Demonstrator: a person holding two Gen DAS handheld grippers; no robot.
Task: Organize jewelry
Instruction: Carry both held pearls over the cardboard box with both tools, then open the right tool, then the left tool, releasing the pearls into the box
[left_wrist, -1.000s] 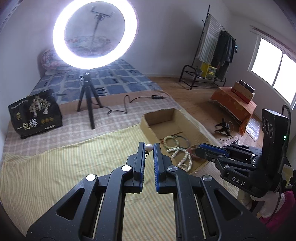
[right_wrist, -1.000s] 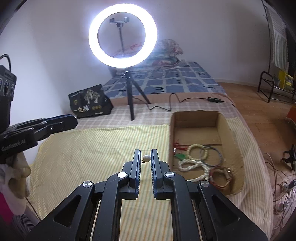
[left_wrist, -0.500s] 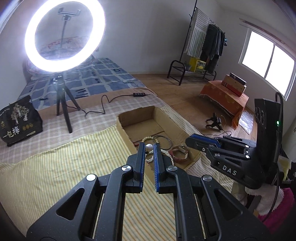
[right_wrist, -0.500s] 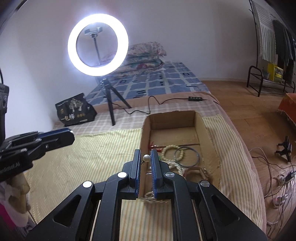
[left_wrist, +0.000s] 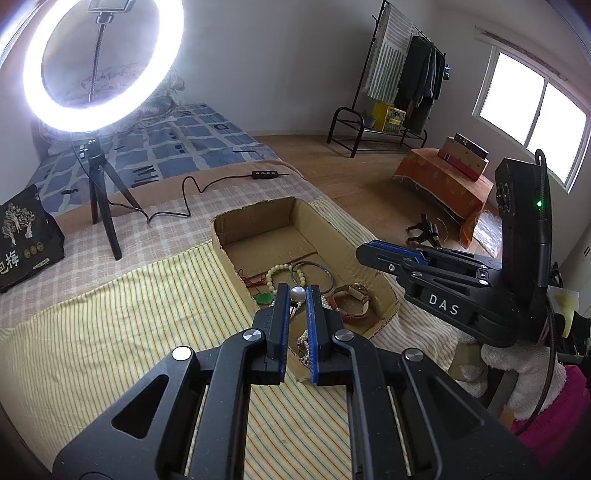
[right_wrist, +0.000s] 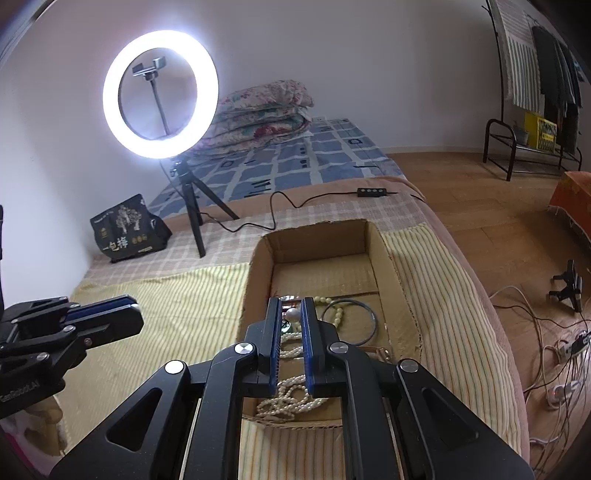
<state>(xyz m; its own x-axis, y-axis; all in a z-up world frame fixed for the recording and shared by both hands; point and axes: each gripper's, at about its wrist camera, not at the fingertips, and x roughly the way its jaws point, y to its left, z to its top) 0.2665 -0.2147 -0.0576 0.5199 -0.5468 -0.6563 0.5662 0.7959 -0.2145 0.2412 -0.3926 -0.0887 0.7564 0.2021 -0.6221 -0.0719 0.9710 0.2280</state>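
"DAS" on right gripper (left_wrist: 373, 249); both it and left gripper (left_wrist: 297, 291) pinch a pearl earring (left_wrist: 297, 294) each, over cardboard box (left_wrist: 258, 218), striped bedsheet (left_wrist: 129, 332).

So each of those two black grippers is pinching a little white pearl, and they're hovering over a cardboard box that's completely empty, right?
Not quite: the brown cardboard box is not empty. The right wrist view shows a cream beaded bracelet, a thin dark bangle and a strand of small white pearls lying in it. The rest holds: the left gripper and right gripper each pinch a small white pearl above it.
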